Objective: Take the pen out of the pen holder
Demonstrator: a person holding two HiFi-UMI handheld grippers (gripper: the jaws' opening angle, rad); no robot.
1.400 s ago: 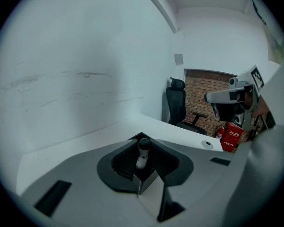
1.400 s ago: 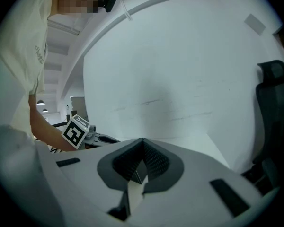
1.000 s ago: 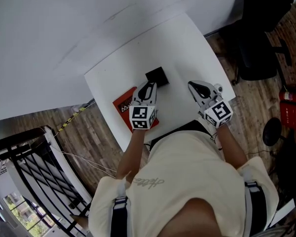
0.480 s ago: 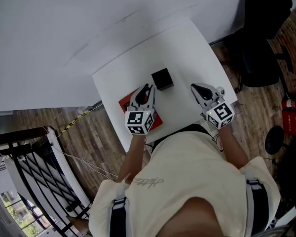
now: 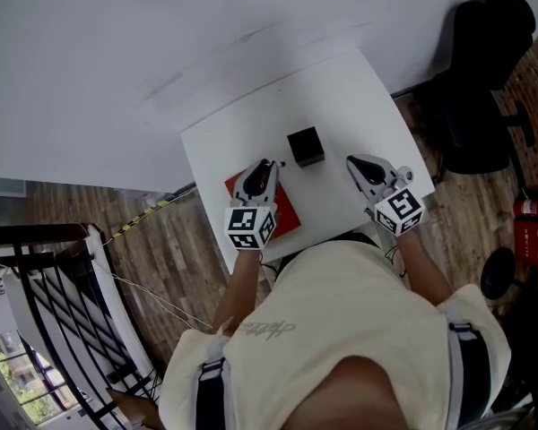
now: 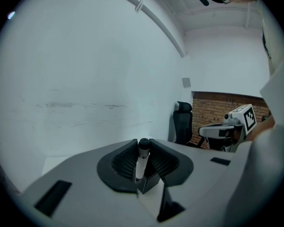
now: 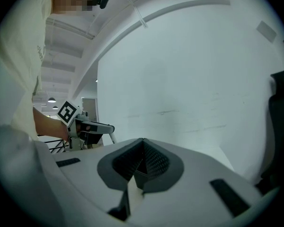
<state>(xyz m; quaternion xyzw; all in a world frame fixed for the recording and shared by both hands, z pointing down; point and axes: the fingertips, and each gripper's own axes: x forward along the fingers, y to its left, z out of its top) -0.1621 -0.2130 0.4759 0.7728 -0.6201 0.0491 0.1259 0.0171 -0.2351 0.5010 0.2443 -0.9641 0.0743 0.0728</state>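
The left claw [image 6: 143,149] is clamped on the pen [image 6: 141,162]. The pen is a white barrel with a black end, and it stands nearly upright between the ribbed pads, the black end poking just above the fingertips. From the head view the pen itself is too small to pick out.

That claw hangs over a red book [image 5: 284,213] lying flat on the white desk [image 5: 341,88]. The black pen holder [image 5: 306,146] sits on the desk off to the claw's right, a little beyond its tips and apart from it, so the pen in the claw is away from the holder.

The right claw [image 5: 362,170] is further right again, on the far side of the holder, so the holder lies between the two claws. Its jaws meet at the tips and I see nothing caught between them. It is held above the near right part of the desk and touches nothing.

Both claws point away from the person, towards the pale wall. Past the right claw, off the desk's edge, a black office chair [image 5: 480,70] stands on the wooden floor [image 5: 175,249].
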